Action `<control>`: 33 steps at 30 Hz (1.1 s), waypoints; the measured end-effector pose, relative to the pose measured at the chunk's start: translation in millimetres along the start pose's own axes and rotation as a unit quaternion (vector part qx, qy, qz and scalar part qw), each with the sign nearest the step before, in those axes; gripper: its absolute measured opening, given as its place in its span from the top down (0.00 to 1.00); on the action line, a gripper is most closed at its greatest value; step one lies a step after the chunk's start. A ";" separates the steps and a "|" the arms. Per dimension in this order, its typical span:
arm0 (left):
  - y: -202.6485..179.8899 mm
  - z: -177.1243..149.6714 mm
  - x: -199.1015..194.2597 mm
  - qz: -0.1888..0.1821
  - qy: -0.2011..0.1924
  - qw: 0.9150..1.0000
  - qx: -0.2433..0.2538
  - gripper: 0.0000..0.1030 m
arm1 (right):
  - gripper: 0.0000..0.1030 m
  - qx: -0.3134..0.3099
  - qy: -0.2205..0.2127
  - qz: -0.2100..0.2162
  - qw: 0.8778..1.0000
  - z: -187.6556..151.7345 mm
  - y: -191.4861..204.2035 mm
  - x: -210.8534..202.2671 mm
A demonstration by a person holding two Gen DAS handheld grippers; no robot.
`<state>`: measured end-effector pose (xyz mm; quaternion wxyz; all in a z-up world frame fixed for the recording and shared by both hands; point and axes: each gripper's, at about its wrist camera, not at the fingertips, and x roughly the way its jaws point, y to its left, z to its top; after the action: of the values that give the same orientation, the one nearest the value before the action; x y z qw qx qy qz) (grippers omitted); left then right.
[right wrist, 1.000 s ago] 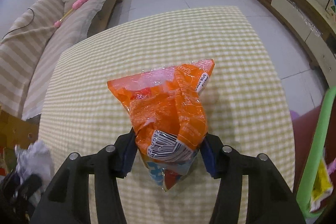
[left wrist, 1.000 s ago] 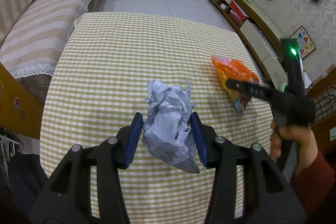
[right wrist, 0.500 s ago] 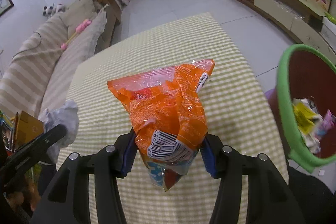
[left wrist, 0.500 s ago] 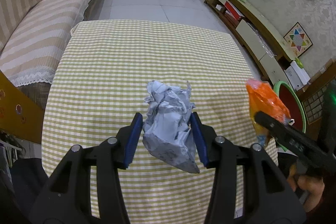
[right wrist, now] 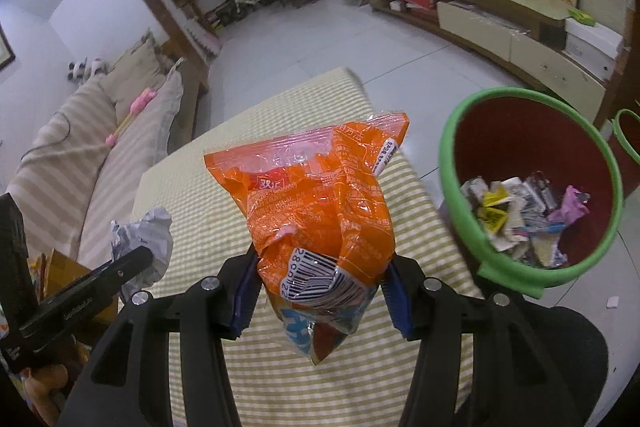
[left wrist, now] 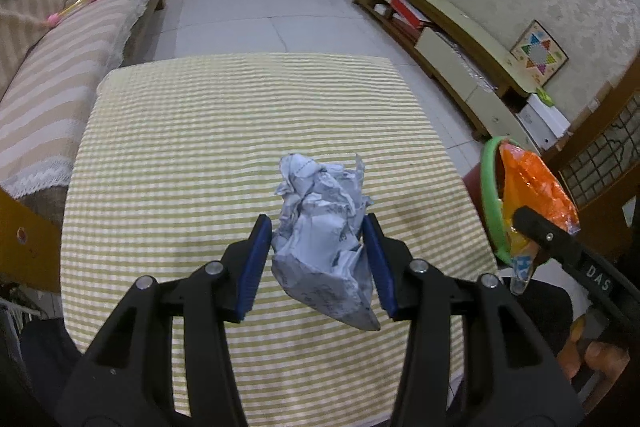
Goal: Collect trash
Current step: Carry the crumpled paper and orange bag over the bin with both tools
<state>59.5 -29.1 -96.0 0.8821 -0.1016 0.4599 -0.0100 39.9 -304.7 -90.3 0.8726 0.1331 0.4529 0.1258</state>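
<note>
Left wrist: left claw (left wrist: 317, 259) is clamped on crumpled paper (left wrist: 324, 235), lifted above the checked bench (left wrist: 240, 131). Right wrist: right claw (right wrist: 320, 301) grips the orange snack bag (right wrist: 316, 215) beside the green-rimmed bin (right wrist: 532, 279); best centre it over the opening before releasing.

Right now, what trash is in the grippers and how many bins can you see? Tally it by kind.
Crumpled paper ball, in the left gripper: 1
Orange snack bag, in the right gripper: 1
Green-rimmed bins: 2, the near bin with trash inside and a second bin behind it
Total: 4
</note>
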 end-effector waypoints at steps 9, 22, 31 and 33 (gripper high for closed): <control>-57.9 14.8 0.9 -0.037 -0.018 0.997 0.060 0.57 | 0.50 0.040 -0.035 -0.035 0.998 7.8 -48.5 -25.8; -165.0 38.7 45.3 -0.120 0.003 0.986 0.112 0.57 | 0.50 0.100 -0.097 -0.125 0.982 36.6 -144.2 -62.5; -235.9 46.8 85.3 -0.158 0.018 0.975 0.154 0.50 | 0.48 0.114 -0.076 -0.167 0.976 47.6 -201.6 -50.8; -242.5 48.9 86.9 -0.160 0.009 0.974 0.160 0.33 | 0.47 0.111 -0.067 -0.171 0.977 49.2 -209.8 -42.2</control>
<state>167.8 -268.0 -93.5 0.8695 -0.0311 0.4381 -0.2259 77.7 -520.6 -103.7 0.8892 0.1579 0.4208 -0.0853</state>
